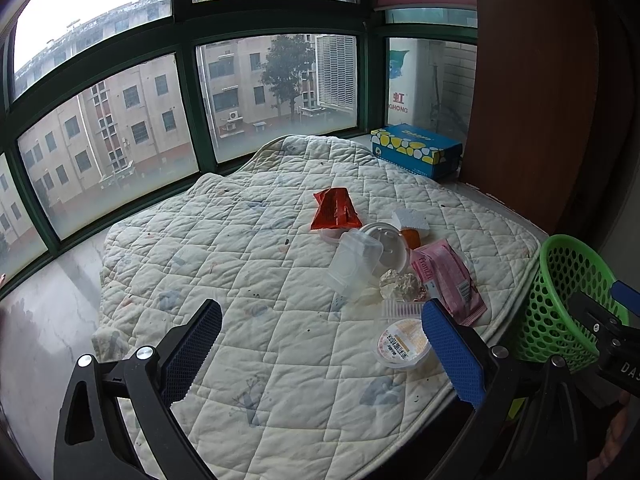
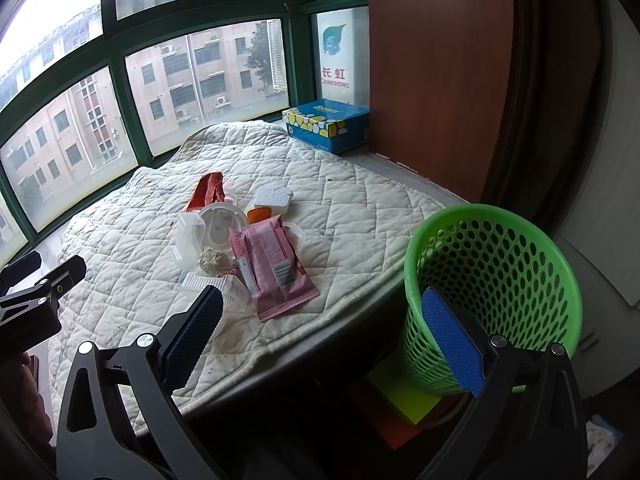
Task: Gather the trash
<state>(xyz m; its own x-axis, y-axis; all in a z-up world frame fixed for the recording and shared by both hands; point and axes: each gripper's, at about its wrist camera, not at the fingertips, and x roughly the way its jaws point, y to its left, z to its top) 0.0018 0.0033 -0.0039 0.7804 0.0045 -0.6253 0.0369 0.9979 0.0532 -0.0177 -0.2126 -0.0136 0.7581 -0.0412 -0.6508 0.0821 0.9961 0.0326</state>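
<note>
A pile of trash lies on a white quilted mat: a red wrapper, a clear plastic box, a white lid, a foam block, a crumpled foil ball, a pink wrapper and a sealed jelly cup. A green mesh basket stands beside the mat's right edge. My left gripper is open and empty, above the mat just before the pile. My right gripper is open and empty, between the pink wrapper and the basket.
A blue tissue box sits at the far right corner of the sill by the window. A brown wooden panel rises on the right. A yellow-green sheet lies on the floor under the basket.
</note>
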